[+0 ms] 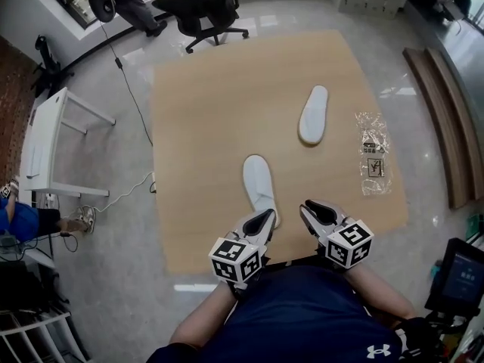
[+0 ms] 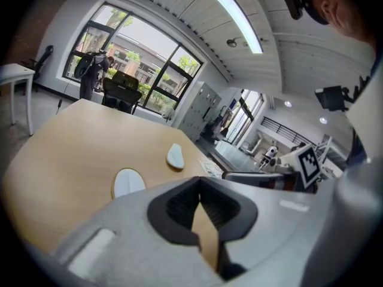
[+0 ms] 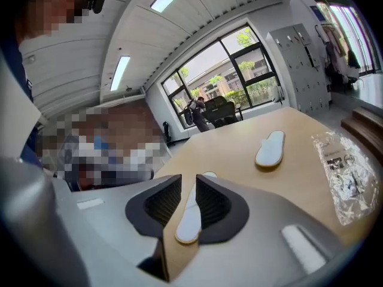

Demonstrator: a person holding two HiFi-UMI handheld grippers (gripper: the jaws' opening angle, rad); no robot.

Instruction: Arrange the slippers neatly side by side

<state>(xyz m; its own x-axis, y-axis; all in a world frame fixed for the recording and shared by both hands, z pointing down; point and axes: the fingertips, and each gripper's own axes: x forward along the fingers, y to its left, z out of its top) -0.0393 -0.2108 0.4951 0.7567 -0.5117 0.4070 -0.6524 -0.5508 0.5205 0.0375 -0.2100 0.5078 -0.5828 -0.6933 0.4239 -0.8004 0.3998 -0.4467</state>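
Slippers lie well apart on the tan floor board (image 1: 197, 127): the near slipper (image 1: 259, 187) by the middle of its near edge, the far slipper (image 1: 313, 114) toward the right edge, near a plastic packet (image 1: 373, 153). Neither is held. The left gripper (image 1: 261, 219) is clenched on nothing, and the right gripper (image 1: 318, 212) is slightly parted and empty. This looks like the approach to a first pickup. Next, one gripper should open wider, take a slipper, and lay it parallel beside the other.

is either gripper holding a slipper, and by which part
Nothing is held. The left gripper is shut and empty, the right gripper slightly open and empty; the near slipper and far slipper lie untouched on the mat.
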